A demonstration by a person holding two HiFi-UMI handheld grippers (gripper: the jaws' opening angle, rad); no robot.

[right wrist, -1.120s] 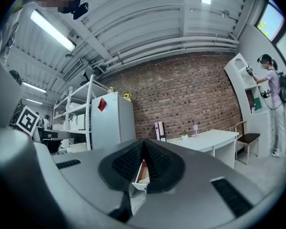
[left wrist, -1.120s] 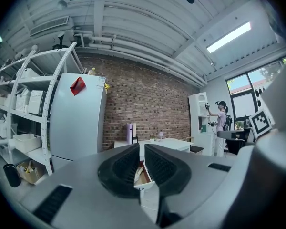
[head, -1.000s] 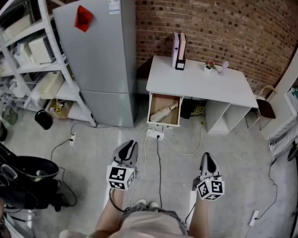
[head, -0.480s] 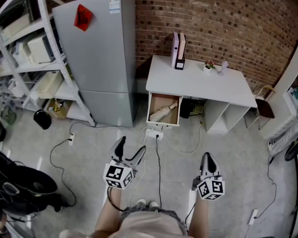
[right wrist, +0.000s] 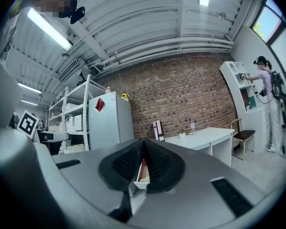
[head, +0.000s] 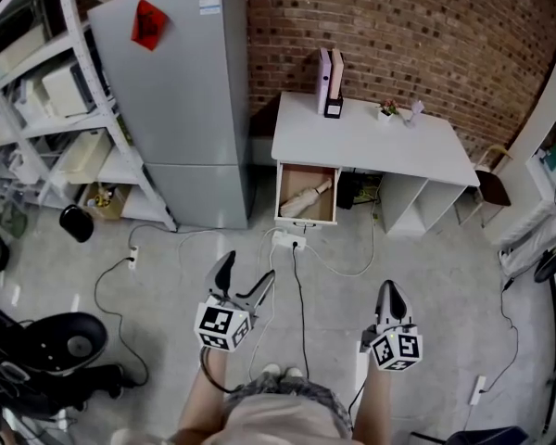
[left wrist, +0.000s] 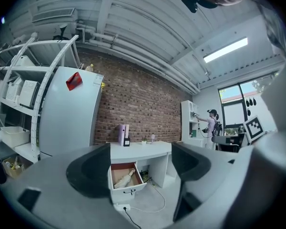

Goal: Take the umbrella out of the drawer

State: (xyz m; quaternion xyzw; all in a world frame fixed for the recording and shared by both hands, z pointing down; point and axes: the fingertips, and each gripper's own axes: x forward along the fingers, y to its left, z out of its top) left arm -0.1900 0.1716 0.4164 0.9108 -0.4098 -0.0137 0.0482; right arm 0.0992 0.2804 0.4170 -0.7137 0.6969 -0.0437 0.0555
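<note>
While the person stands on the grey floor well back from the white desk (head: 371,146), both grippers are held level and side by side in front of the body, pointing toward it. The left gripper (head: 246,272) has its jaws opening, spread wide with nothing between them; in the left gripper view the far-off drawer shows through the gap. The right gripper (head: 389,288) has its jaws pressed together and holds nothing, and in the right gripper view its dark ribbed pads (right wrist: 128,162) meet along one line. The drawer (head: 307,220) is pulled out from under the desk's left end, and the beige folded umbrella (head: 306,199) lies slantwise on its brown bottom, well apart from both grippers. On the desktop two upright file folders (head: 330,82) stand near the brick wall (head: 426,35), with a small potted plant (head: 386,108) to their right. A grey fridge (head: 181,91) with a red tag stands just beside the desk on its left, and a white shelf rack (head: 65,91) is further left. A power strip (head: 287,240) and trailing cables lie on the floor below the drawer. A black office chair (head: 65,341) sits at the lower left. Another person (right wrist: 267,89) stands at a white shelf unit.
</note>
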